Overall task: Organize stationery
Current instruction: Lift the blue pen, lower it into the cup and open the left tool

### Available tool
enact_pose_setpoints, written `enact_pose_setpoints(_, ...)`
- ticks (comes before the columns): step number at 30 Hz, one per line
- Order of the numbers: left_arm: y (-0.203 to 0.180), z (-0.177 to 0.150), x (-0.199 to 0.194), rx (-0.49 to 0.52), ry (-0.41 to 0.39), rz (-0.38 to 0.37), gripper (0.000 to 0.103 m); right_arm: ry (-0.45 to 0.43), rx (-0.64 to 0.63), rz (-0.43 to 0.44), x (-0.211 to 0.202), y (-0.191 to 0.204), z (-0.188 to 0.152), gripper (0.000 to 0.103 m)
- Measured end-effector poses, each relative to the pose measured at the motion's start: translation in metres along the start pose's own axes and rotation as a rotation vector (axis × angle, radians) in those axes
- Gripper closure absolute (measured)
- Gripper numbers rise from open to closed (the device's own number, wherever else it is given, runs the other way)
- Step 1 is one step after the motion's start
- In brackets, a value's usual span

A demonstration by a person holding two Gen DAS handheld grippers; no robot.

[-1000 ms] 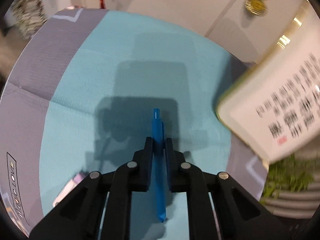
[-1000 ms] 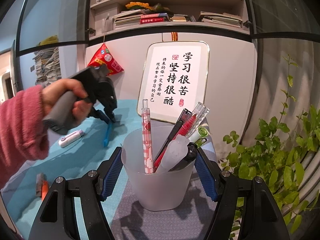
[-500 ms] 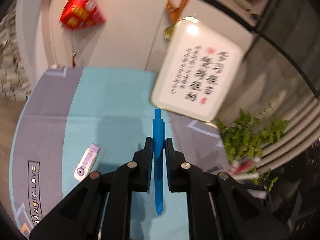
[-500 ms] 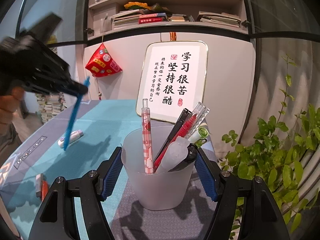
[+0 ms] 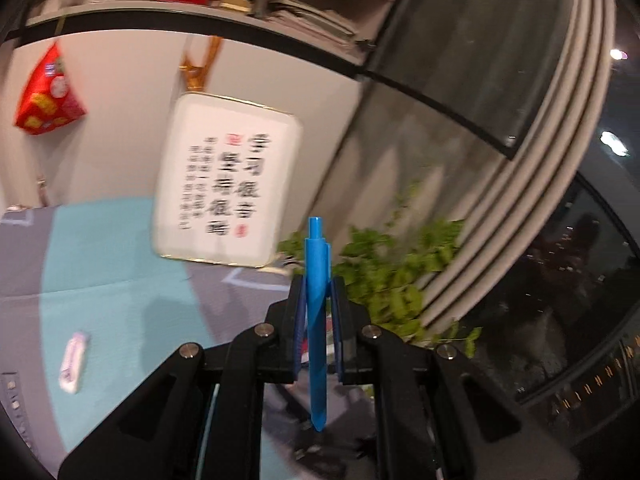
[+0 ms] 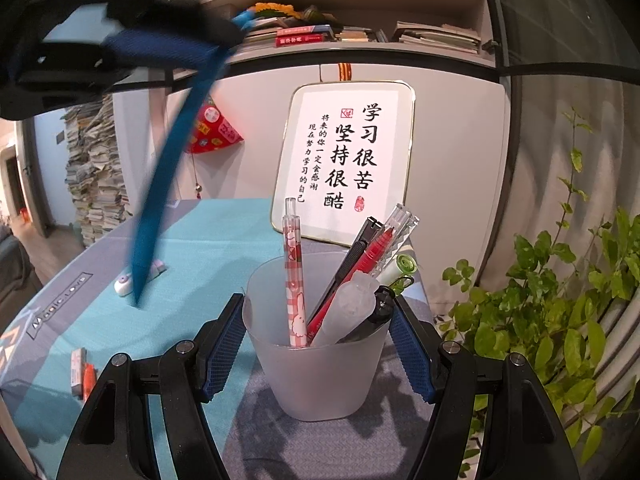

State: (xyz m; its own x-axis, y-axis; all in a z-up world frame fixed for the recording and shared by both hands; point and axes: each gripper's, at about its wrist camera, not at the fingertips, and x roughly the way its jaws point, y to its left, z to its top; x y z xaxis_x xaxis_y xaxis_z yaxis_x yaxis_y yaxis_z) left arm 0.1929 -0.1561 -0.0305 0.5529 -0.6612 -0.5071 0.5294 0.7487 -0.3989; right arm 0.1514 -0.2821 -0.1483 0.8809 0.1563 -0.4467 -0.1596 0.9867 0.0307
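My left gripper (image 5: pixel 317 312) is shut on a blue pen (image 5: pixel 317 320), held in the air with its tip pointing down. In the right wrist view the left gripper (image 6: pixel 160 46) and the blue pen (image 6: pixel 168 184) hang high at the upper left, left of the cup. My right gripper (image 6: pixel 318 344) is closed around a frosted plastic cup (image 6: pixel 320 376) standing on the mat. The cup holds several pens, among them a pink checked pen (image 6: pixel 294 280) and a red pen (image 6: pixel 360 264).
A white correction tape (image 6: pixel 138 276) lies on the teal mat (image 6: pixel 200 248), also in the left wrist view (image 5: pixel 73 362). An orange eraser (image 6: pixel 82 374) lies at the mat's left front. A framed calligraphy sign (image 6: pixel 348 160) leans on the wall. A green plant (image 6: pixel 560 320) stands to the right.
My left gripper has lifted the blue pen off the mat and carried it up and toward the cup. The right gripper and the cup have not moved.
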Motion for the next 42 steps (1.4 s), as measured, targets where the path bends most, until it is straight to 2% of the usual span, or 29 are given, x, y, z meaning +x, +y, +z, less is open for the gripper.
enact_pose_setpoints(2, -0.005, -0.002, 0.009, 0.019, -0.026, -0.017, 0.093, 0.001, -0.001, 0.0, 0.0, 0.001, 0.0, 0.031)
enact_pose_setpoints(5, -0.011, -0.003, 0.02, 0.071, -0.09, 0.011, 0.093, 0.001, -0.001, 0.0, 0.0, 0.001, 0.0, 0.031)
enact_pose_setpoints(7, -0.012, -0.003, 0.028, 0.1, -0.104, 0.025, 0.093, 0.001, 0.0, 0.0, 0.001, 0.0, 0.0, 0.031)
enact_pose_setpoints(10, -0.008, -0.009, 0.037, 0.112, -0.074, 0.024, 0.093, 0.001, 0.001, 0.003, 0.001, 0.0, 0.0, 0.031)
enact_pose_setpoints(14, -0.005, -0.025, 0.042, 0.164, -0.063, 0.08, 0.093, 0.001, 0.0, 0.002, 0.001, 0.0, 0.0, 0.031)
enact_pose_setpoints(21, 0.008, -0.038, 0.041, 0.149, -0.011, 0.077, 0.093, 0.0, -0.004, 0.0, 0.0, 0.001, -0.002, 0.031)
enact_pose_setpoints(24, 0.012, -0.041, 0.035, 0.136, 0.024, 0.045, 0.093, 0.002, -0.005, -0.001, 0.0, 0.001, -0.001, 0.031)
enact_pose_setpoints(27, 0.018, -0.042, 0.018, 0.138, 0.025, 0.056, 0.081, 0.009, -0.002, 0.0, -0.001, 0.001, 0.0, 0.031)
enact_pose_setpoints(29, 0.028, -0.044, -0.001, 0.134, 0.006, 0.066, 0.062, 0.011, -0.002, -0.003, -0.001, 0.001, 0.001, 0.031)
enact_pose_setpoints(32, 0.046, -0.053, -0.031, 0.156, -0.007, 0.109, 0.046, 0.013, -0.003, -0.005, -0.001, 0.002, 0.001, 0.031)
enact_pose_setpoints(35, 0.067, -0.072, -0.051, 0.167, 0.024, 0.188, 0.039, 0.014, 0.0, -0.004, -0.001, 0.002, 0.001, 0.031)
enact_pose_setpoints(38, 0.092, -0.095, -0.056, 0.109, 0.109, 0.285, 0.039, 0.013, 0.0, -0.007, -0.001, 0.003, 0.0, 0.031)
enact_pose_setpoints(40, 0.109, -0.11, -0.056, 0.035, 0.169, 0.336, 0.039, 0.012, 0.001, -0.008, -0.001, 0.003, 0.0, 0.031)
enact_pose_setpoints(42, 0.126, -0.122, -0.055, -0.081, 0.231, 0.378, 0.039, 0.013, 0.003, -0.011, -0.001, 0.004, -0.001, 0.031)
